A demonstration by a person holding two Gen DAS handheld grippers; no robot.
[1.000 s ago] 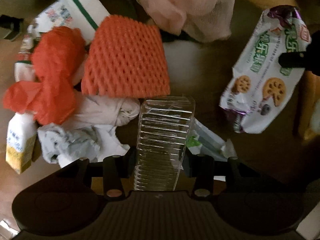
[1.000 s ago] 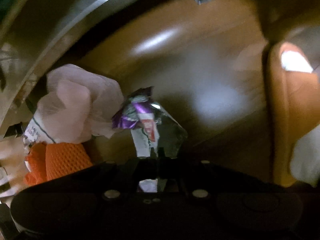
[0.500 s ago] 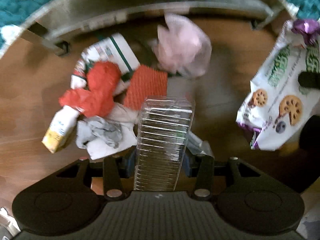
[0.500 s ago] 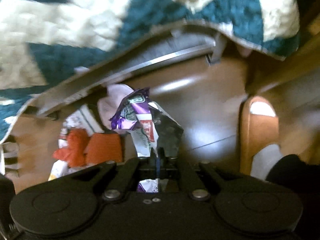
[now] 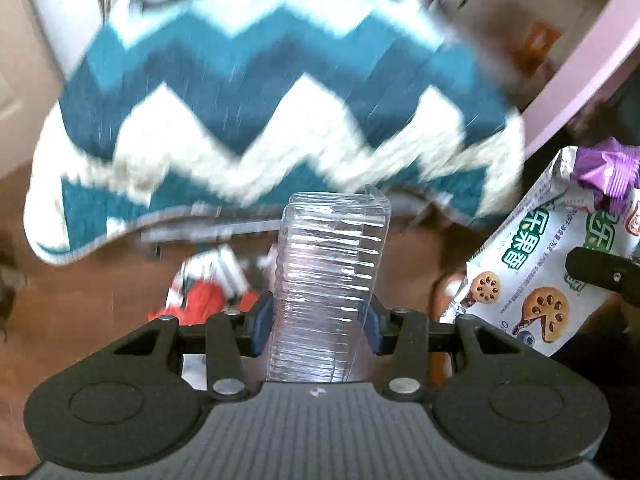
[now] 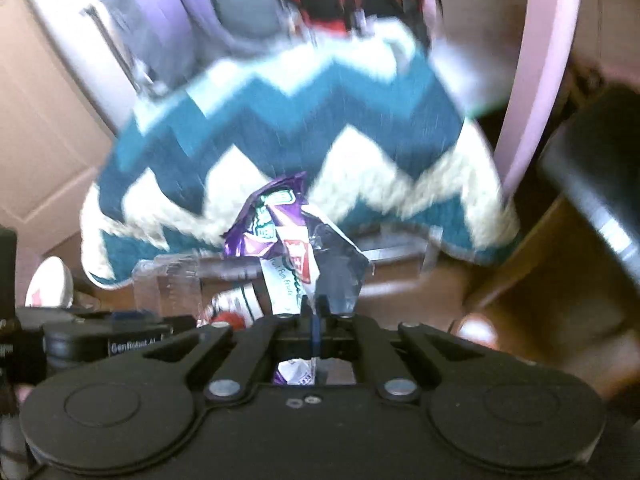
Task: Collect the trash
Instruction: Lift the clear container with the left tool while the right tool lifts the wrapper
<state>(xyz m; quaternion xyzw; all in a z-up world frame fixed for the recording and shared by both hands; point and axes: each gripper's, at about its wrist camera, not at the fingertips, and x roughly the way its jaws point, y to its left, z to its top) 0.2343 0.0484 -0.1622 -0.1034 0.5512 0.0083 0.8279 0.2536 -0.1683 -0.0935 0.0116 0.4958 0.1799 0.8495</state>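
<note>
The left gripper (image 5: 318,316) is clamping a clear ribbed plastic tray (image 5: 330,276) between its blue-padded fingers (image 5: 260,322), which are standing partly apart and pressing on the tray's 2 side walls. The tray is sticking up and forward out of the grip, well above the wooden floor (image 5: 100,288). The right gripper (image 6: 316,312) is pinching a white and purple biscuit wrapper (image 6: 288,240) with its fingers fully closed on the crumpled lower edge; in the left view the same wrapper (image 5: 532,272) is hanging just to the right of the tray. Both pieces of trash are in the air, in front of a teal and white zigzag blanket (image 5: 256,96) draped over a bed or sofa edge.

Below, more trash is lying on the floor: something red (image 5: 202,300) and a white printed pack (image 5: 224,268) are showing beside the tray, so the job looks far from finished.

The likeliest trouble is the tray. It is thin, slick plastic held only by its flexing walls, so a sharp swing could be popping it out or crushing it. The wrapper is held by a small pinch of film, and it could be tearing or sliding free if it snags on the blanket. With the 2 loads so close together, they might also be knocking into each other. I am seeing no bin in either view
</note>
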